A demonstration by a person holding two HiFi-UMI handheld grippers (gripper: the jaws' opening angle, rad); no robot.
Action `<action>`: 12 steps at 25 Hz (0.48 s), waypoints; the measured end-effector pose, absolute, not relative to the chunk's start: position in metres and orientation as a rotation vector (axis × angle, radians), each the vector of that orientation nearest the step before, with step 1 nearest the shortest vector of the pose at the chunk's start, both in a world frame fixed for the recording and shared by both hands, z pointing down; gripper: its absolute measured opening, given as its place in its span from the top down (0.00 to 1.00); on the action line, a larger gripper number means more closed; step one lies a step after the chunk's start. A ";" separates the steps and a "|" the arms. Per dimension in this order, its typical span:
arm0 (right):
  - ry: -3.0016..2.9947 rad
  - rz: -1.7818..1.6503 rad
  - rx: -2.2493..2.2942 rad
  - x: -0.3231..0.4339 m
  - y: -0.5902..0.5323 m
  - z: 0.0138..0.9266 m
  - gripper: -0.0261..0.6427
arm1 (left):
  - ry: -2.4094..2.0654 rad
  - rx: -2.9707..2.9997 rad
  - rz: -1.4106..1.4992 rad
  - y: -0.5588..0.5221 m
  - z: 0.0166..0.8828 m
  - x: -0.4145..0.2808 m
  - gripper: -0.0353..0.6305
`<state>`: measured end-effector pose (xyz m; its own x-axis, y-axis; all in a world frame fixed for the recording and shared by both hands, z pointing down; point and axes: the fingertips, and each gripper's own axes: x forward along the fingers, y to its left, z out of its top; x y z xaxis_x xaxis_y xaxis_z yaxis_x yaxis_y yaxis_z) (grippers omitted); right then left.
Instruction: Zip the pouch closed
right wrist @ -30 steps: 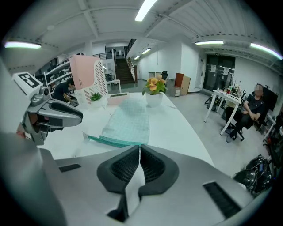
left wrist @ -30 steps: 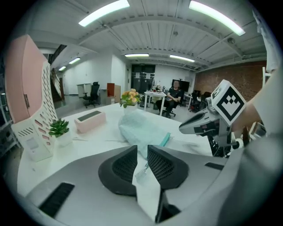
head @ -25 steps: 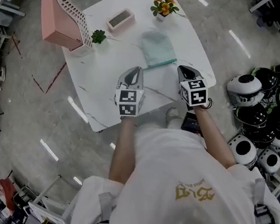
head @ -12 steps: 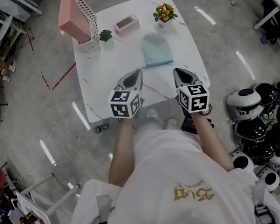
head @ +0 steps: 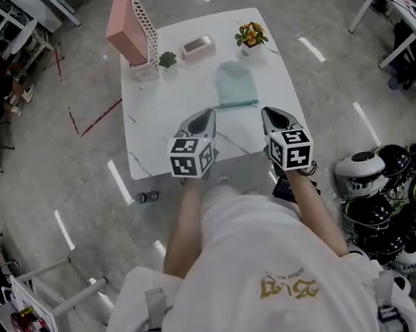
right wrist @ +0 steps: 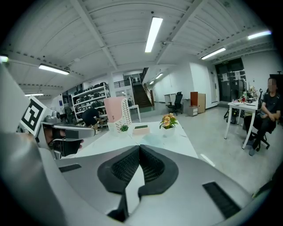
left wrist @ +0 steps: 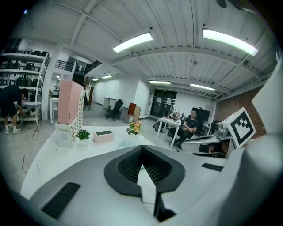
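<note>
The pale teal pouch (head: 236, 86) lies flat on the white marble table (head: 155, 115), right of centre; its zip is too small to make out. Both grippers hover over the table's near edge, short of the pouch and apart from it. My left gripper (head: 207, 113) is shut with nothing between its jaws; in the left gripper view (left wrist: 141, 148) the pouch (left wrist: 126, 143) shows just beyond its tips. My right gripper (head: 267, 111) is also shut and empty. From the right gripper view (right wrist: 139, 146) the pouch (right wrist: 152, 139) lies ahead on the table.
Along the table's far edge stand a pink file holder (head: 132, 35), a small green plant (head: 168, 59), a pink box (head: 197, 45) and a flower pot (head: 250, 35). Helmets (head: 378, 176) are piled on the floor at right. A seated person (left wrist: 191, 126) is far off.
Both grippers have lifted and drawn back toward the table's near edge, away from the pouch. The table looks smaller and farther in the head view. The pouch has not moved.
</note>
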<state>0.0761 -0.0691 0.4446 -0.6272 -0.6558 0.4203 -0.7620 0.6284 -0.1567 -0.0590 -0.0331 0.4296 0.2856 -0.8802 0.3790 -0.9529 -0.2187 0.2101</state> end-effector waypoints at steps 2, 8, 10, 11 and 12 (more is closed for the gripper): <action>-2.537 0.454 1.150 0.078 -0.071 0.441 0.94 | -1.663 2.161 0.244 -0.035 0.426 -0.062 0.92; -2.549 0.454 1.172 0.088 -0.073 0.438 0.94 | -1.681 2.154 0.243 -0.036 0.424 -0.060 0.92; -2.549 0.463 1.168 0.089 -0.072 0.440 0.94 | -1.683 2.154 0.246 -0.035 0.424 -0.058 0.92; -2.550 0.465 1.166 0.090 -0.072 0.441 0.94 | -1.684 2.156 0.249 -0.034 0.424 -0.057 0.92; -2.549 0.468 1.165 0.091 -0.073 0.441 0.94 | -1.685 2.157 0.255 -0.034 0.425 -0.056 0.92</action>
